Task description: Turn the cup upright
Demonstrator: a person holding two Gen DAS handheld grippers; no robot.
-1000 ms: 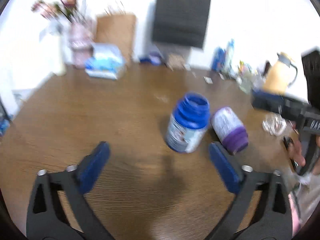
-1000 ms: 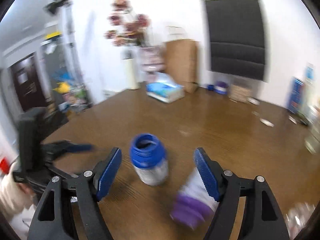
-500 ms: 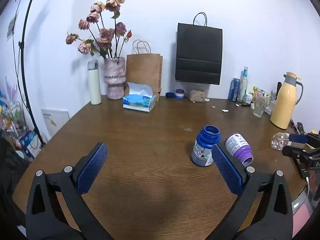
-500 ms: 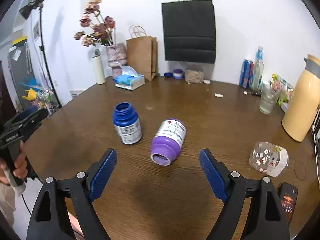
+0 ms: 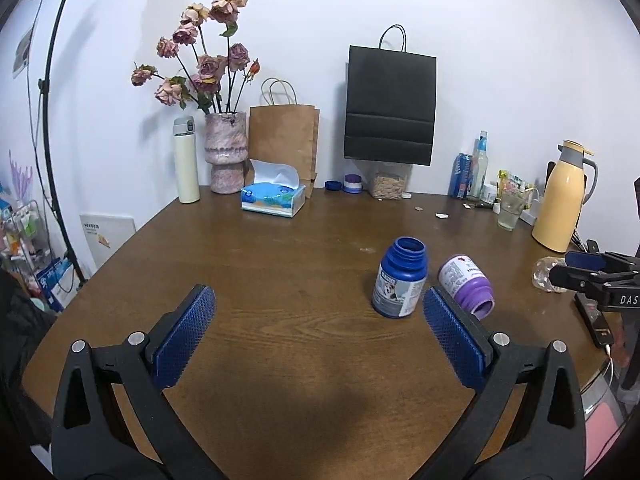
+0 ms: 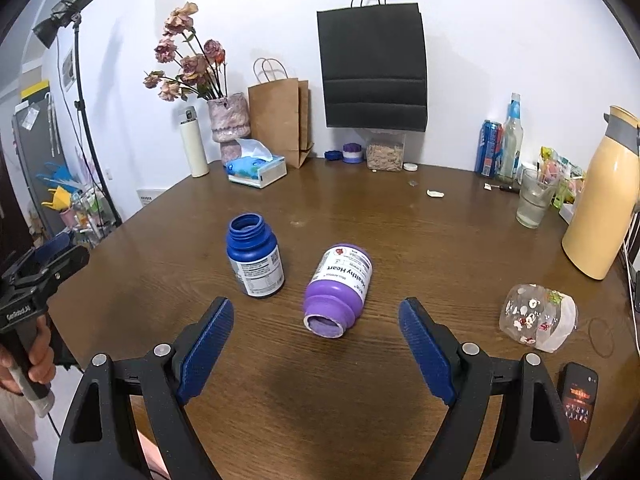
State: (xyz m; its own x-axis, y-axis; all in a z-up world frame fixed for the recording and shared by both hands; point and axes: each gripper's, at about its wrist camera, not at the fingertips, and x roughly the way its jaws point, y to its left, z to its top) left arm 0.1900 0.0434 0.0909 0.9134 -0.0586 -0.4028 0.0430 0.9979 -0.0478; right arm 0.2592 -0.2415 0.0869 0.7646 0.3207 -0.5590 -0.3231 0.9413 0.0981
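A purple bottle (image 6: 340, 288) lies on its side on the brown table (image 6: 440, 240), its open mouth facing my right gripper (image 6: 316, 308). That gripper is open and hovers just short of it, touching nothing. Left of the purple bottle a blue bottle (image 6: 254, 256) stands upright without a cap. A clear patterned cup (image 6: 538, 318) lies on its side at the right. My left gripper (image 5: 316, 300) is open and empty, with the blue bottle (image 5: 398, 282) and purple bottle (image 5: 466, 282) ahead to its right.
A phone (image 6: 578, 394) lies near the front right edge. A yellow thermos jug (image 6: 600, 196) and a glass (image 6: 532, 200) stand at the right. A tissue box (image 5: 274, 198), flower vase (image 5: 226, 152) and paper bags line the back wall.
Both grippers have pulled back from the bottles since a second ago. The blue bottle, seen close and tilted then, now stands upright. Little has shifted in the last half second.
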